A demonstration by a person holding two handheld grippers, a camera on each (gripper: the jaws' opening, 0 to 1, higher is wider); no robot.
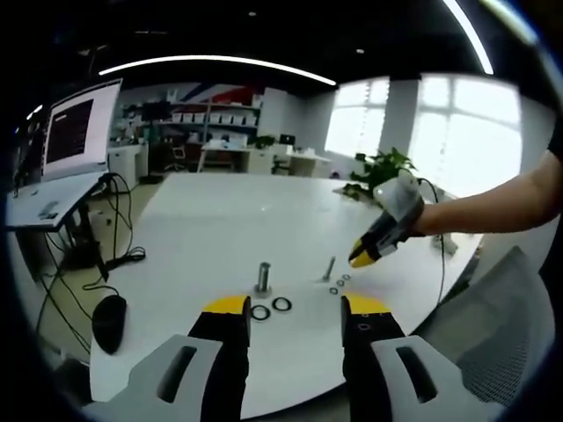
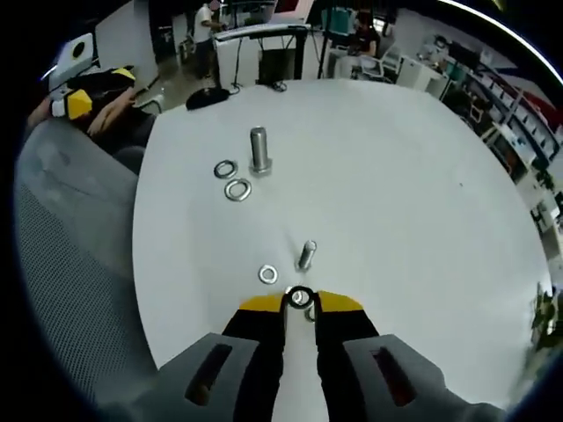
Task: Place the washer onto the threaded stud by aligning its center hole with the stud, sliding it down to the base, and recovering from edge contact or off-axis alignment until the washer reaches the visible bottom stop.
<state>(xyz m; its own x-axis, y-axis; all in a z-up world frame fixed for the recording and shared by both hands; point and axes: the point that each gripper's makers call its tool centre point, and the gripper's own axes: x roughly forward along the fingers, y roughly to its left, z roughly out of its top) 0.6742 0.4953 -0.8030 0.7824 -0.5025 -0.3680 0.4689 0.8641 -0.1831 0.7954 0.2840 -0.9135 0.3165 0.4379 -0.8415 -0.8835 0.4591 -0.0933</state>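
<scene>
Two washers (image 2: 230,178) lie flat beside the large stud (image 2: 259,151) on the white table (image 2: 396,176), and a third small washer (image 2: 268,274) lies just beside the small stud (image 2: 306,255), which stands upright nearer the right gripper (image 2: 300,301). In the right gripper view, its yellow-tipped jaws are drawn close together on a dark-rimmed washer (image 2: 300,297) held at their very tips; its lower edge is hidden between the jaws. Something small sits just under the tips too (too small to identify). The held washer is near the small stud but apart from it, not over its top.

In the left gripper view, the left gripper (image 1: 295,309) has its jaws wide apart with nothing between them, the large stud (image 1: 262,277) ahead. The right gripper (image 1: 369,255) comes in from the right above the small stud (image 1: 329,268); its grip cannot be made out there.
</scene>
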